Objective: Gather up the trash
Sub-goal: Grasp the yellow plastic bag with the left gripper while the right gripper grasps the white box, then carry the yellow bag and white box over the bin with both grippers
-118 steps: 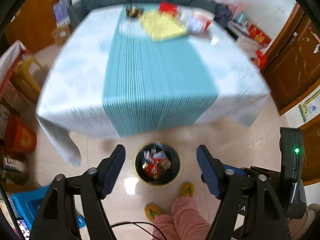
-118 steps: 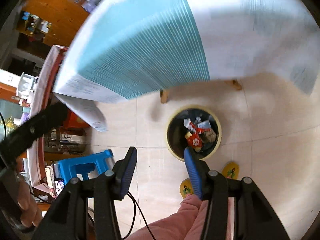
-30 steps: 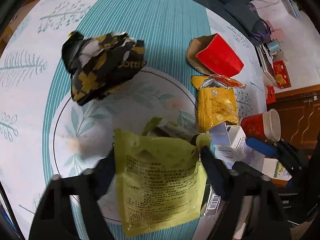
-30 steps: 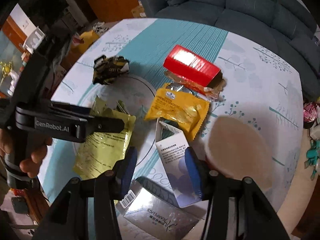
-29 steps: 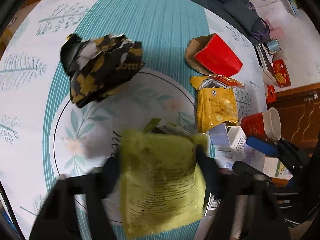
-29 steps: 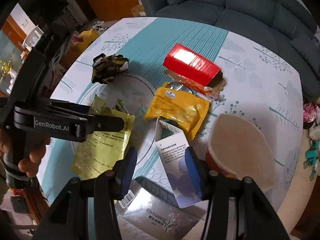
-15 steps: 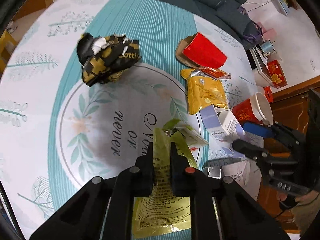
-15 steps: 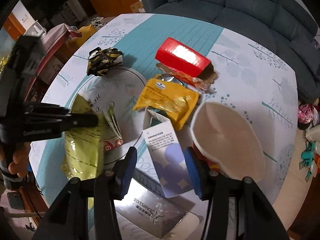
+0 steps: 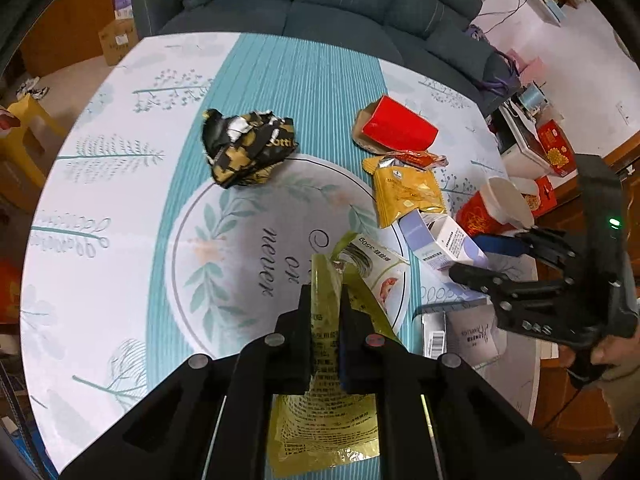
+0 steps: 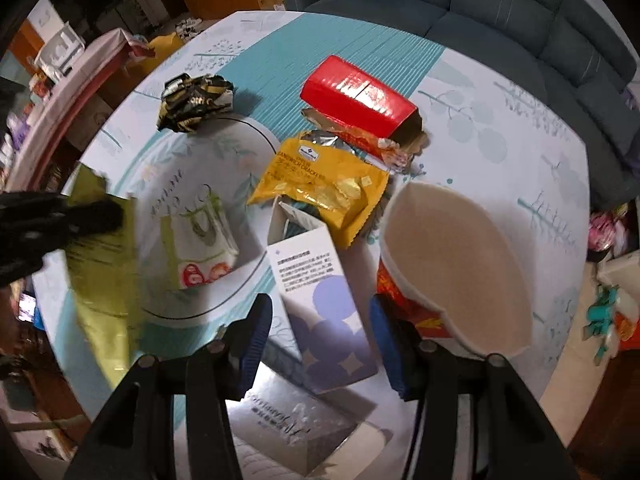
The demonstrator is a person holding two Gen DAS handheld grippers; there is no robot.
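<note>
My left gripper is shut on a yellow-green foil bag and holds it above the round table; the bag hangs down between the fingers. From the right wrist view the same bag is blurred at the left. My right gripper stands open over a white and purple carton, with a gap on each side. A red paper cup is beside its right finger. A yellow cracker bag, a red box and a black-gold crumpled wrapper lie farther back.
A white-green packet lies where the foil bag was. A silver box sits at the table's near edge under my right gripper. A dark sofa stands behind the table, and a yellow stool is at the left.
My left gripper shut on the yellow-green bag and lifted it off the table, uncovering the white-green packet. The right gripper stayed over the carton, still open.
</note>
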